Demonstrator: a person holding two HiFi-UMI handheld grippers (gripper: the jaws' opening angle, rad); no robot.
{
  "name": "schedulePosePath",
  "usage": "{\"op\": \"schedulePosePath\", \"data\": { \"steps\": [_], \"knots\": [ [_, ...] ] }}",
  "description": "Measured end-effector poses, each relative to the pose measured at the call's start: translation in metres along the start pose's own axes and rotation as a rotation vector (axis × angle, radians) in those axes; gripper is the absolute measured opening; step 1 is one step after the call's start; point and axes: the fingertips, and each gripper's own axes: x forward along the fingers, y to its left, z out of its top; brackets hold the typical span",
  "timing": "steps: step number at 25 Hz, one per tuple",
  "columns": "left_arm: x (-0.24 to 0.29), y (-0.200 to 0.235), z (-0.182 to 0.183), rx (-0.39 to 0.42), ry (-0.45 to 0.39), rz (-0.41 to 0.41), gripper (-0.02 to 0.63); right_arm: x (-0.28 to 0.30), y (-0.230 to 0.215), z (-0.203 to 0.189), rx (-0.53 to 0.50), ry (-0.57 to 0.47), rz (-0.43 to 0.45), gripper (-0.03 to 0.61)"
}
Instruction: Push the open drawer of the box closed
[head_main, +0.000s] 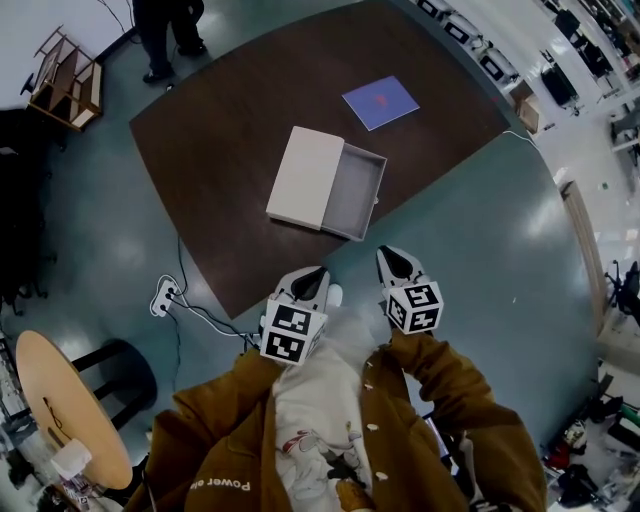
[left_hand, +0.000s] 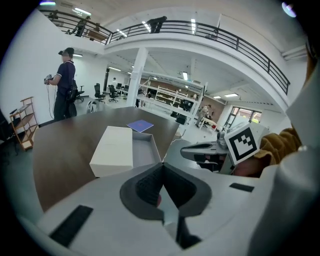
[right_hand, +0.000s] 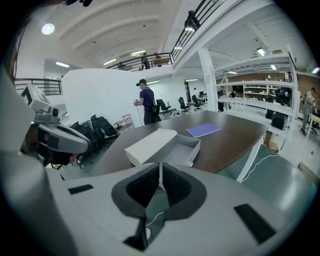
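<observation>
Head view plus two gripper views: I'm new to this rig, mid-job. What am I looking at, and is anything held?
There is no robot arm: a person holds a two-jaw gripper in each hand. The head view looks steeply down from the person's head; the left gripper and right gripper show near its bottom. The other two pictures come from cameras riding on each gripper, looking along its jaws. On the dark table lie a white box, its drawer standing open, and a blue booklet beyond it. Both grippers have their jaws together and hold nothing.
</observation>
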Motion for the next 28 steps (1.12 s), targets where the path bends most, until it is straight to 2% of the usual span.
{"op": "schedulePosePath", "data": {
  "steps": [6,14,20,25,28],
  "knots": [
    [0.025,-0.003,-0.005,-0.008,0.037,0.022,0.006,0.019,-0.017,-0.001,-0.040,0.039,-0.007,0.057],
    [0.053,-0.010,-0.015,-0.043,0.095,0.017,0.006,0.038,-0.037,0.000,-0.126,0.087,-0.001,0.069],
    [0.067,-0.005,-0.020,-0.085,0.120,0.025,0.006,0.056,-0.050,0.001,-0.255,0.136,0.013,0.095],
    [0.077,0.002,-0.021,-0.113,0.116,0.044,0.007,0.079,-0.060,-0.003,-0.398,0.201,0.048,0.109],
    [0.081,0.003,-0.023,-0.119,0.121,0.043,0.008,0.093,-0.070,-0.009,-0.450,0.245,0.076,0.115]
  ]
}}
